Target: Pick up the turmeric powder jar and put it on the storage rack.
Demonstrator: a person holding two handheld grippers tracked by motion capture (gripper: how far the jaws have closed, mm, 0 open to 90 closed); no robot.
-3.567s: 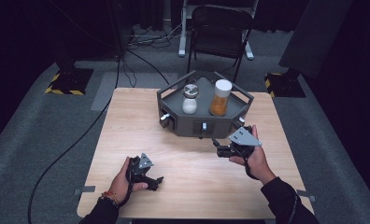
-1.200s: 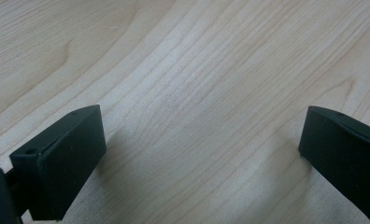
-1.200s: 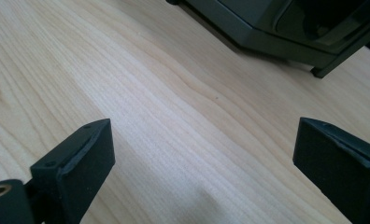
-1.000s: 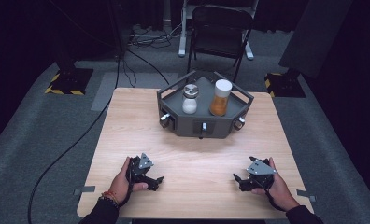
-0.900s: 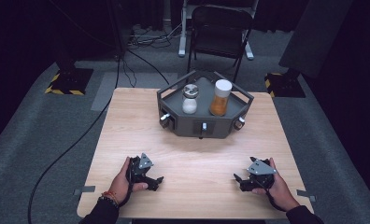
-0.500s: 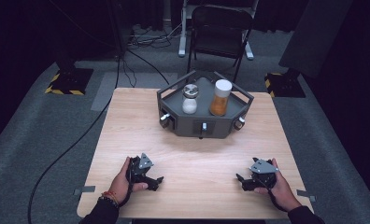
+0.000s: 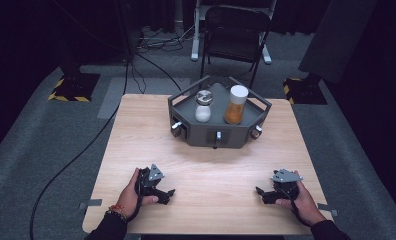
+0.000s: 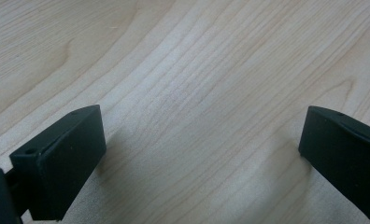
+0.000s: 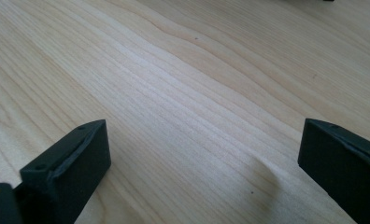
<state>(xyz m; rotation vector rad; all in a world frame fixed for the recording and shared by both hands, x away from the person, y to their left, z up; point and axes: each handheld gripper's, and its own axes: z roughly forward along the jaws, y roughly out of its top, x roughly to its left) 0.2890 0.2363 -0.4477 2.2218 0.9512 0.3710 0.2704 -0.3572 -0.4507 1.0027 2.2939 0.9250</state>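
My left gripper point(image 7: 167, 194) rests on the wooden table point(image 7: 206, 165) near its front left, held by a hand. In the left gripper view its jaws stand wide apart over bare wood, so the left gripper point(image 8: 199, 154) is open and empty. My right gripper point(image 7: 262, 194) rests near the front right edge, also in a hand. The right gripper point(image 9: 202, 158) is open too, with only wood grain between its jaws. A dark grey tray point(image 7: 186, 103) stands at the table's far middle, holding a small jar of white powder point(image 7: 203, 105) and a taller orange jar with a white lid point(image 7: 235, 104).
A black folding chair point(image 7: 234, 27) stands behind the table. Cables point(image 7: 76, 155) trail across the grey floor at the left. Yellow-and-black striped stand bases point(image 7: 68, 87) sit at both far corners. Bare wood lies between the two grippers and the tray.
The right hand has brought its gripper back from just in front of the tray to the table's front right, and in the last second eased it slightly rightward. The left gripper has stayed put.
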